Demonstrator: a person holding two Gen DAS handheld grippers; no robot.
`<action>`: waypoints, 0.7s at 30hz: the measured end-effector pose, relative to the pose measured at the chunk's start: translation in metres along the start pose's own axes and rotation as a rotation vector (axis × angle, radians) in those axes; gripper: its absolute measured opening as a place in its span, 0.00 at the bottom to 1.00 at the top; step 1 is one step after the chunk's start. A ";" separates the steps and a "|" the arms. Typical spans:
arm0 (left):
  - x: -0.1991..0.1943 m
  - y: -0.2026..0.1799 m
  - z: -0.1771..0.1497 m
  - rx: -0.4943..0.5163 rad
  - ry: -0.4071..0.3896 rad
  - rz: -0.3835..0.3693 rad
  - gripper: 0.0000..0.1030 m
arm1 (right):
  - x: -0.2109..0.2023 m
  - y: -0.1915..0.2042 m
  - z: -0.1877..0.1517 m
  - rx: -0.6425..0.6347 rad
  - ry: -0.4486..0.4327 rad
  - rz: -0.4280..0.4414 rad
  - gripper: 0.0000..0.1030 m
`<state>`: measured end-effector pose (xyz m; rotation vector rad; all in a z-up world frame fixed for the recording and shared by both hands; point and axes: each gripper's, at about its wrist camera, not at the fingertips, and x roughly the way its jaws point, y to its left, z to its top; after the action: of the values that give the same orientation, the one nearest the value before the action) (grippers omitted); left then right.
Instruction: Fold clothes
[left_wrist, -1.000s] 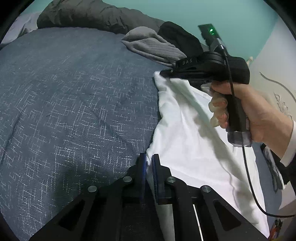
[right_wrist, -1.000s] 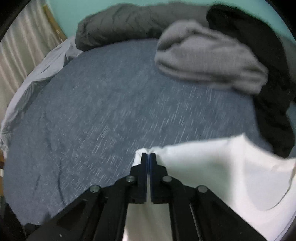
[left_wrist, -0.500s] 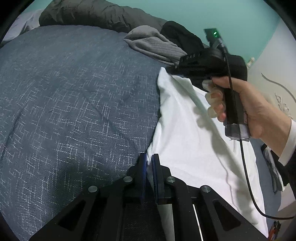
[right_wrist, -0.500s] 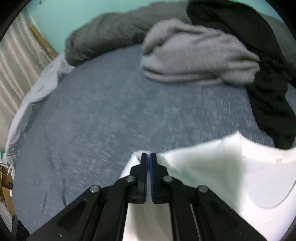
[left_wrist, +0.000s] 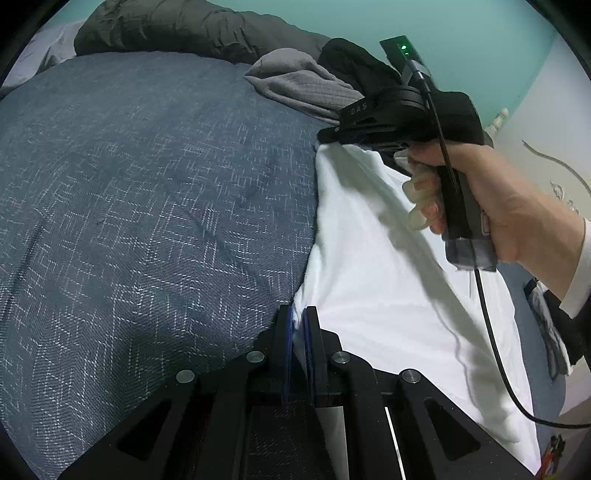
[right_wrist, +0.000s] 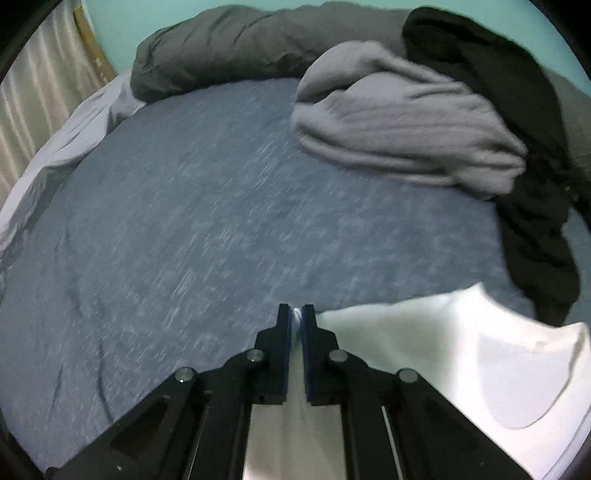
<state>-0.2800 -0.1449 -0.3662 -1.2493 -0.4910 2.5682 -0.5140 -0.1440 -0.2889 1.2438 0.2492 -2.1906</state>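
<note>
A: Both pinching the white shirt (left_wrist: 373, 266) edge on the bed (left_wrist: 147, 192)?
B: Yes, your left hand-held gripper (left_wrist: 298, 321) and right hand-held gripper (right_wrist: 296, 317) are clamped on it. Keep that edge taut and level as you fold; both point steeply down, your right hand (left_wrist: 491, 206) wrapped round its handle

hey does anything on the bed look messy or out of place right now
Only the far corner stands out: a grey garment and a black garment lie crumpled in a heap, unfolded. The white shirt is pinched along one edge by the left hand-held gripper and right hand-held gripper.
</note>
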 end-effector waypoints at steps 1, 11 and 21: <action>0.000 0.000 0.000 -0.002 0.000 0.000 0.06 | 0.001 -0.003 0.003 0.004 -0.007 -0.011 0.04; 0.002 0.001 0.003 -0.013 0.003 -0.001 0.07 | 0.011 -0.012 0.002 0.061 0.008 0.086 0.08; -0.034 0.014 0.004 -0.065 -0.027 0.026 0.09 | -0.070 -0.052 -0.015 0.124 -0.079 0.108 0.27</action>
<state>-0.2640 -0.1702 -0.3450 -1.2521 -0.5714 2.6133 -0.5072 -0.0669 -0.2456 1.2042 0.0143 -2.1829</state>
